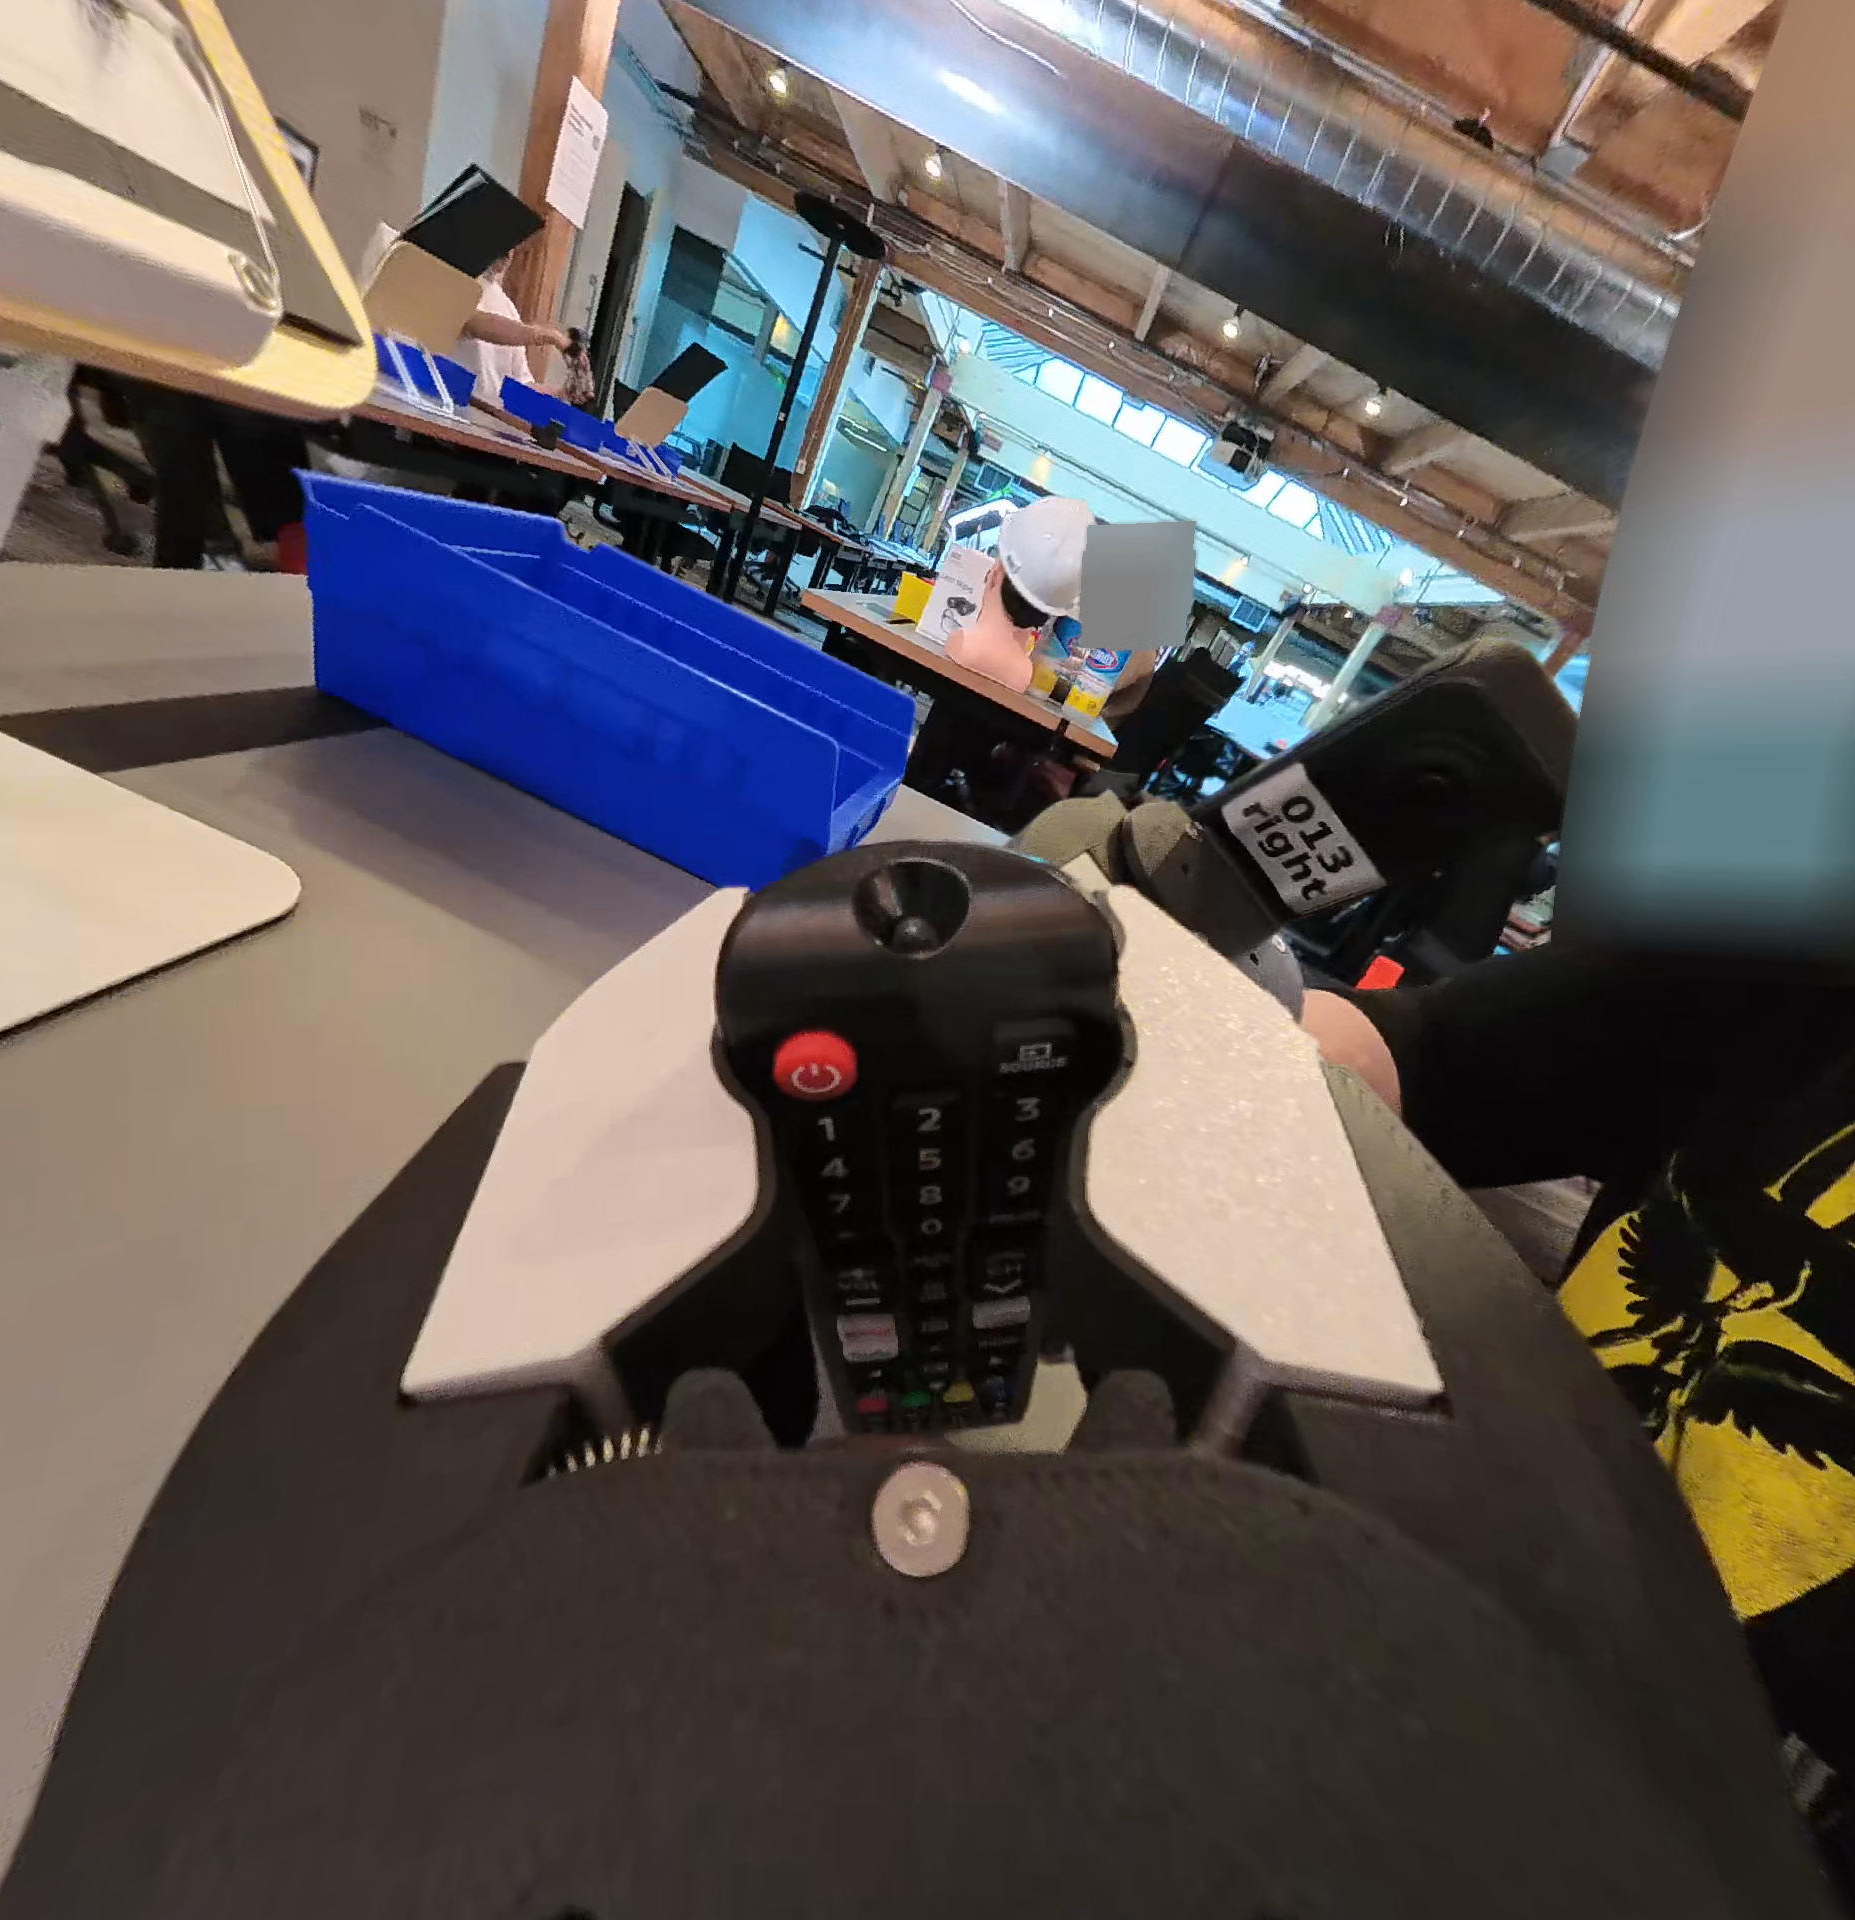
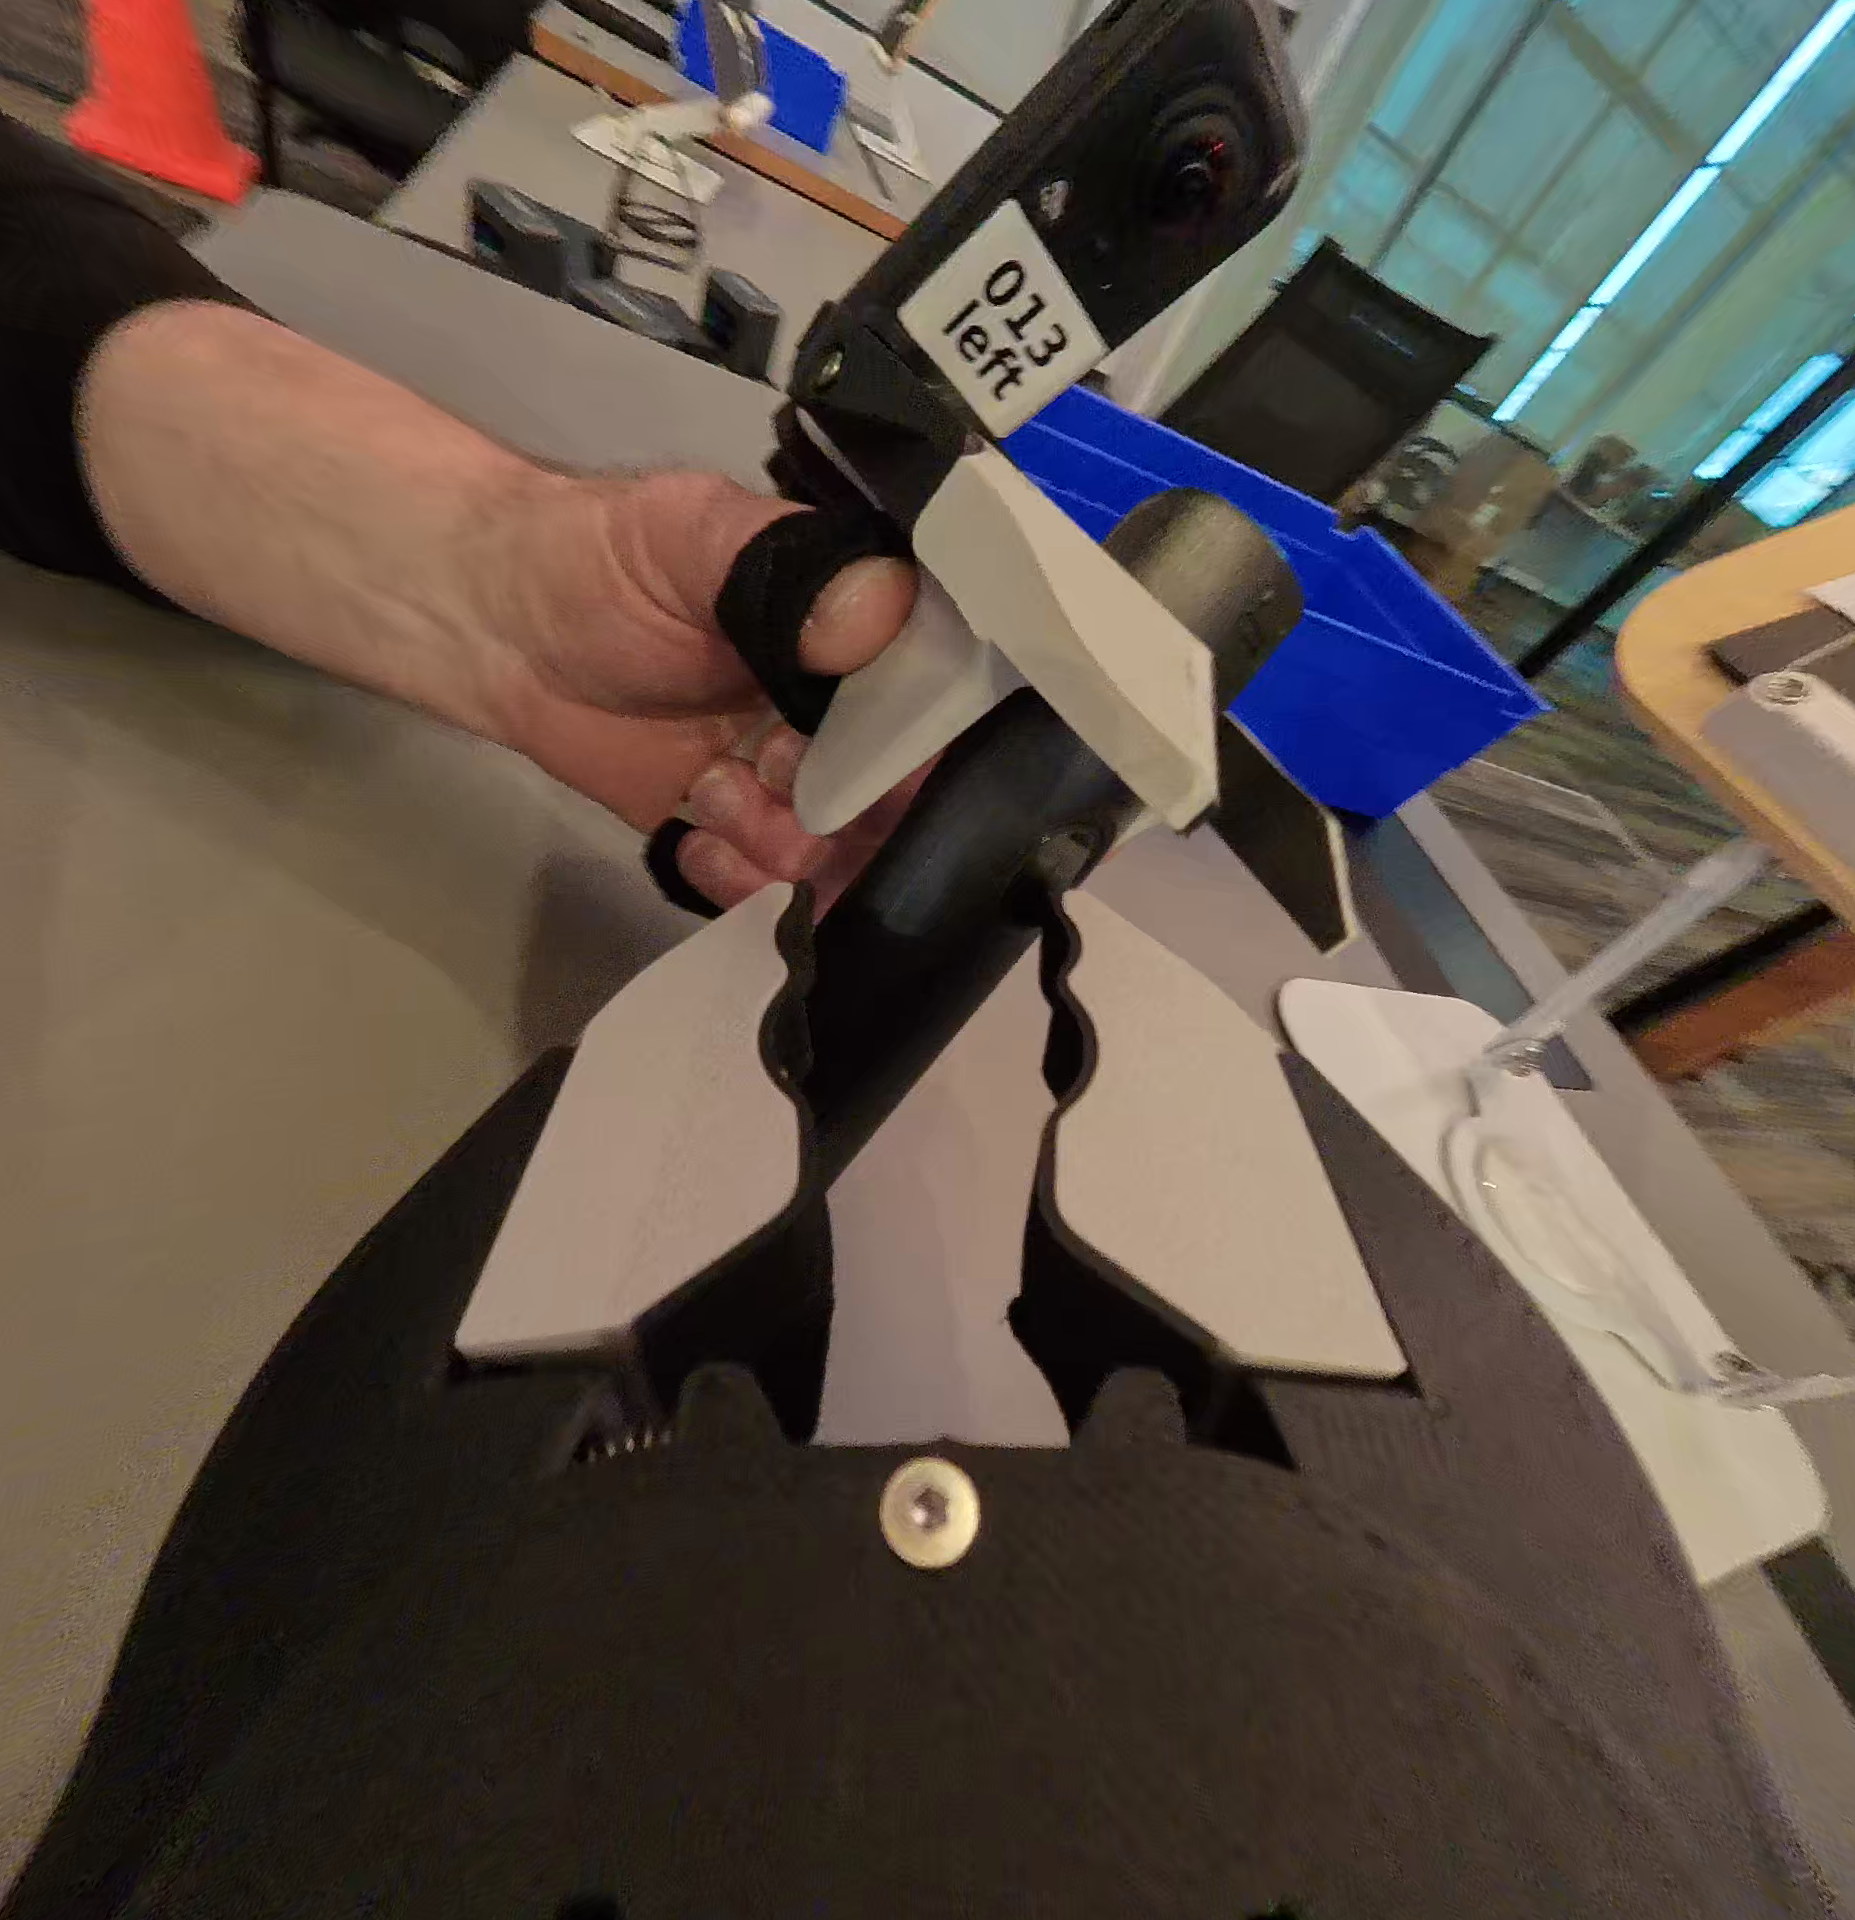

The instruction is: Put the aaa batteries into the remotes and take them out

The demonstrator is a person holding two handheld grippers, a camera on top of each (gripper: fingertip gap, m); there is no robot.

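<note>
**Remote clamped in one tool, its back offered to the other**

Grips the black TV remote (image 1: 923, 1143) lengthwise in the left gripper (image 1: 918, 914), narrowed onto both long edges, keypad up, emitter end poking past the tips. Sets the right gripper (image 2: 923, 914) around the remote's plain back, parted jaws flanking it; cannot tell whether squeezing or only straddling. Likely handles as light, rigid plastic, smooth and prone to sliding, so best pinched across the narrow sides, clear of the buttons and the battery cover. Probably calls for a gentle push on that cover rather than force, given a thin latch. Shows no AAA batteries in either view. Finds the blue bin (image 1: 590, 665) ahead and left of the left gripper, on the grey table (image 1: 383, 987); contents hidden behind its near wall
</note>
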